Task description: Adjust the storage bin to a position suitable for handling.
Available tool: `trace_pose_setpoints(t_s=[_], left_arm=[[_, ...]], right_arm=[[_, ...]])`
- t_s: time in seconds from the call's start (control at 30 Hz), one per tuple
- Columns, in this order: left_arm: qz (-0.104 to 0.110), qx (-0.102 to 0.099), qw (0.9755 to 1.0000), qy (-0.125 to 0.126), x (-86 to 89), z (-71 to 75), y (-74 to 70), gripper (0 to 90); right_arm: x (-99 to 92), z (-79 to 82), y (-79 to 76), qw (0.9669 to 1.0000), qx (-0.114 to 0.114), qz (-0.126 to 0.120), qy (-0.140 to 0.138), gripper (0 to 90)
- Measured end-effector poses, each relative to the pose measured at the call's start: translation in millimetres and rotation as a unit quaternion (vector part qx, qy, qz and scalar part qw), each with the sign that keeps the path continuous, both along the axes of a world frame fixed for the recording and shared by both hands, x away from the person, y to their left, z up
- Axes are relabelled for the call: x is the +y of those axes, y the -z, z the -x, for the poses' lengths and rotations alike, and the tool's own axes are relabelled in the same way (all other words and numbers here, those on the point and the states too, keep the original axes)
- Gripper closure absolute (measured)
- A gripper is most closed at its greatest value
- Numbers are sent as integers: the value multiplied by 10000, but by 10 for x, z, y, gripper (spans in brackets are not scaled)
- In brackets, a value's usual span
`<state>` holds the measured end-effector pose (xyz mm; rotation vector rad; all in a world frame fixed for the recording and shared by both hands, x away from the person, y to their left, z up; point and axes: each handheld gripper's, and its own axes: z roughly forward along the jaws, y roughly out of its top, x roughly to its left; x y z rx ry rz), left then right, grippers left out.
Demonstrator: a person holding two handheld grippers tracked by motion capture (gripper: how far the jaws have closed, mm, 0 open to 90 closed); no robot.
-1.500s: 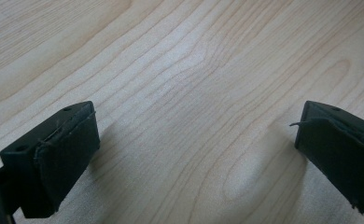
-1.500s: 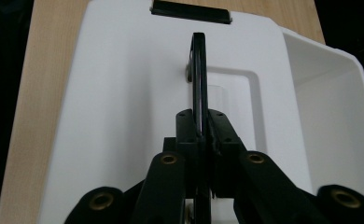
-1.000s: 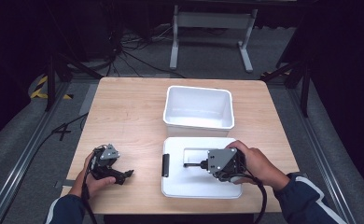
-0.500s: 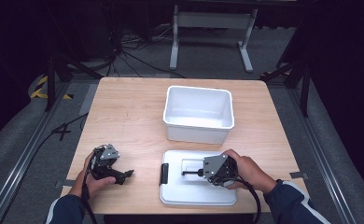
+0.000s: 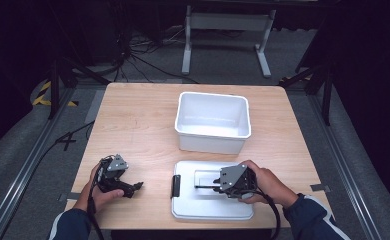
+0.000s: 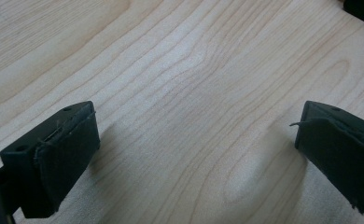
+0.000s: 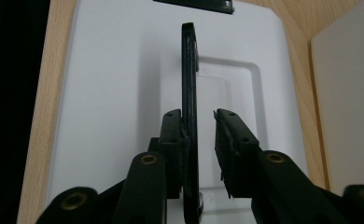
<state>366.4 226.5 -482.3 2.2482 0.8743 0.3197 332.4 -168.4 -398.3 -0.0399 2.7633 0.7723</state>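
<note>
a pale wooden worktop (image 5: pixel 133 125) is seen from above. at the near left, the left tongs (image 5: pixel 133 187) are held low over bare wood, jaws spread wide with nothing between them; in the left gripper view the tips (image 6: pixel 68 158) rest apart just above the grain. a white bin (image 5: pixel 213 121) stands open at the middle far side. just near of it a white lid (image 5: pixel 203 205) lies flat, a black latch (image 5: pixel 176 186) at its left edge. the right tongs (image 5: pixel 218 183) are set over the lid's recessed centre. in the right gripper view a thin black handle (image 7: pixel 189 93) stands between the jaws: one pad lies against it, the other is clear, so it is loose, not clamped.

to do this step well, the tongs should be centred on the handle and closed squarely, so that the lid can be lifted level.

compared with a second ago, the right tongs have been lowered onto the lid and shifted left, and their jaws have just been opening around the handle. the left tongs are unchanged.
</note>
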Motion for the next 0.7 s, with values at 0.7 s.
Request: trace_pose_setpoints(t_s=[0.7], left_arm=[[0, -1, 10000, 0, 0, 0, 0, 2]], right_arm=[[-459, -4, -218, 9960, -243, -597, 615, 596]])
